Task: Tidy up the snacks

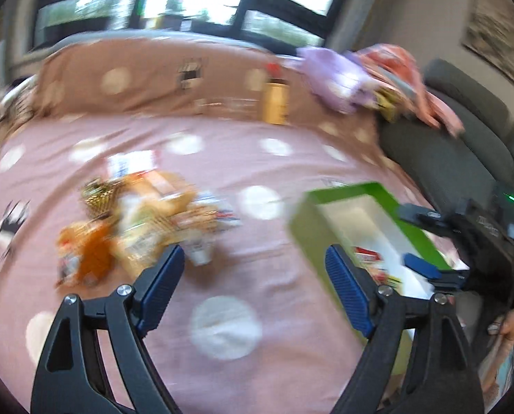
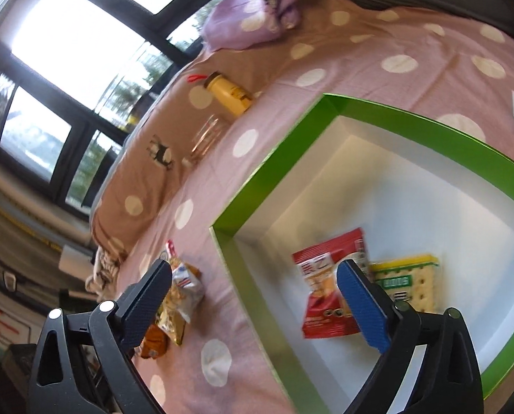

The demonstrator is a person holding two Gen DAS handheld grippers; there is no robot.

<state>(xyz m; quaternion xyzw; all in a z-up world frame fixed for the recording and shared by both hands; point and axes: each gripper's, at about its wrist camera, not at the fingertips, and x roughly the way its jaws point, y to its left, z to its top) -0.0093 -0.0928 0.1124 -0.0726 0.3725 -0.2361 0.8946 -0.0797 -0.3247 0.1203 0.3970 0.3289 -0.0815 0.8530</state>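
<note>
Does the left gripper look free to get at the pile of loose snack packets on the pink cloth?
Probably yes: the left gripper is open and empty, and the snack pile lies uncovered just ahead, left of the green box.

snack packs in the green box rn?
2. Red snack packet on the floor of the green box; yellow-green cracker pack touching its right side. The right hand-held gripper's finger may hide more.
</note>
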